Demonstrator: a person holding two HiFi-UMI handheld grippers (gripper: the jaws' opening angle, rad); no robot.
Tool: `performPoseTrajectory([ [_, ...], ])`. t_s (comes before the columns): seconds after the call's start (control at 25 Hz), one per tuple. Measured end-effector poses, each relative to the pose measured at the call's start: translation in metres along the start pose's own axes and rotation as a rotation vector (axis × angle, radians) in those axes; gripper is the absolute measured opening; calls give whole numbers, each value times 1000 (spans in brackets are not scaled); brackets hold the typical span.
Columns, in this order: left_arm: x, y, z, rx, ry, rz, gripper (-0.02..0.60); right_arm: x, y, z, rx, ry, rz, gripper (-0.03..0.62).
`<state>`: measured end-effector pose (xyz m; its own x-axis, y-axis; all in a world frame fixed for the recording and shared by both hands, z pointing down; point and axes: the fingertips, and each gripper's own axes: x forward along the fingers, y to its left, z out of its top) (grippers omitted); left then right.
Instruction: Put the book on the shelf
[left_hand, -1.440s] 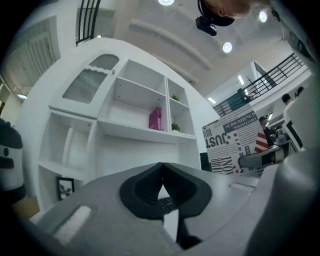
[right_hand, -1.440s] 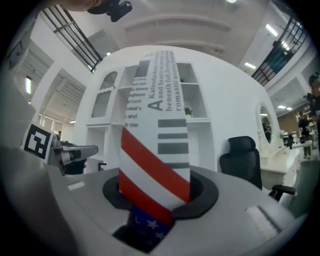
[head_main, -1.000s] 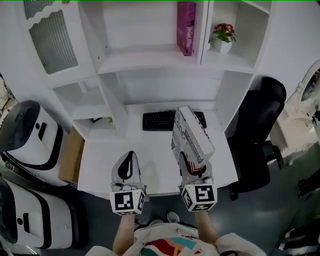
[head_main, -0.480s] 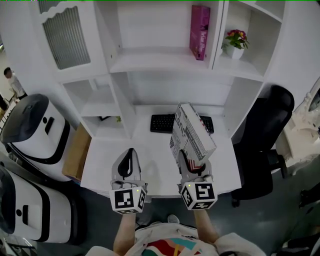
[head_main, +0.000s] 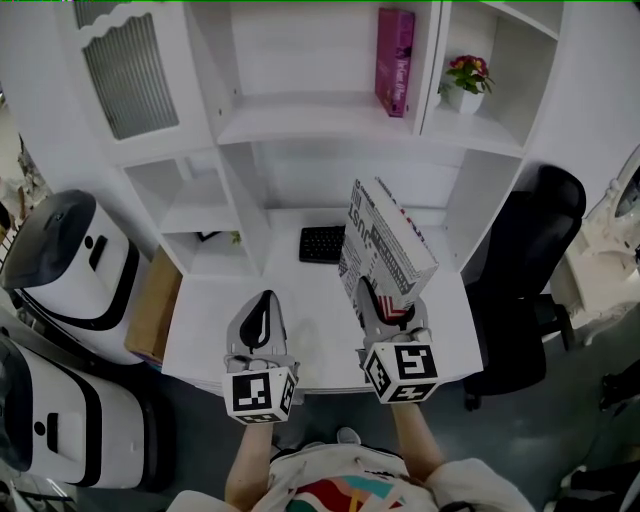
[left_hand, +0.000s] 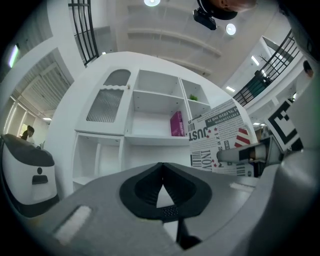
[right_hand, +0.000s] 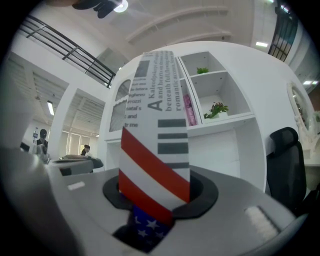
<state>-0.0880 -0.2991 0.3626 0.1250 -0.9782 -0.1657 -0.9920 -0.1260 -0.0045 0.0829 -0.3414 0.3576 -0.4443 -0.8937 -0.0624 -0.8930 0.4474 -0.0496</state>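
A newspaper-print book (head_main: 385, 250) with a red-striped spine (right_hand: 155, 150) stands tilted above the white desk (head_main: 300, 300). My right gripper (head_main: 386, 303) is shut on its lower end, below the white shelf unit (head_main: 300, 115). In the right gripper view the book fills the middle and rises toward the shelves. My left gripper (head_main: 262, 305) hovers over the desk's front left, shut and empty; in its own view its jaws (left_hand: 161, 176) meet, and the book (left_hand: 220, 140) shows to the right. A pink book (head_main: 395, 60) stands upright on the upper shelf.
A black keyboard (head_main: 320, 243) lies at the back of the desk, partly behind the book. A potted flower (head_main: 462, 80) sits in the right cubby. A black chair (head_main: 535, 260) stands to the right, with white-and-black machines (head_main: 60, 260) and a cardboard box (head_main: 155, 305) to the left.
The right gripper has lifted the book a little up and toward the shelves, so it hides more of the keyboard. The left gripper has stayed in place.
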Motion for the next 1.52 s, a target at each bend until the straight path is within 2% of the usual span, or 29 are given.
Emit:
performPoseTrajectory([
  [0.44, 4, -7, -1, -31, -2, -45, 2, 41, -36, 164, 3, -240, -53, 156],
  [0.64, 2, 0, -5, -48, 9, -34, 2, 74, -48, 213, -31, -266, -70, 156],
  [0.8, -4, 12, -5, -61, 14, -2, 0, 101, -50, 225, -81, -228, -79, 156],
  [1.08, -14, 29, -7, -75, 9, 47, 1, 138, -56, 229, -24, -148, -47, 156],
  [1.32, -21, 40, -6, -86, -3, 73, 1, 166, -54, 231, -72, -88, -45, 156],
  [1.52, -23, 43, -5, -86, -10, 80, 2, 185, -57, 233, -97, -49, -82, 156],
])
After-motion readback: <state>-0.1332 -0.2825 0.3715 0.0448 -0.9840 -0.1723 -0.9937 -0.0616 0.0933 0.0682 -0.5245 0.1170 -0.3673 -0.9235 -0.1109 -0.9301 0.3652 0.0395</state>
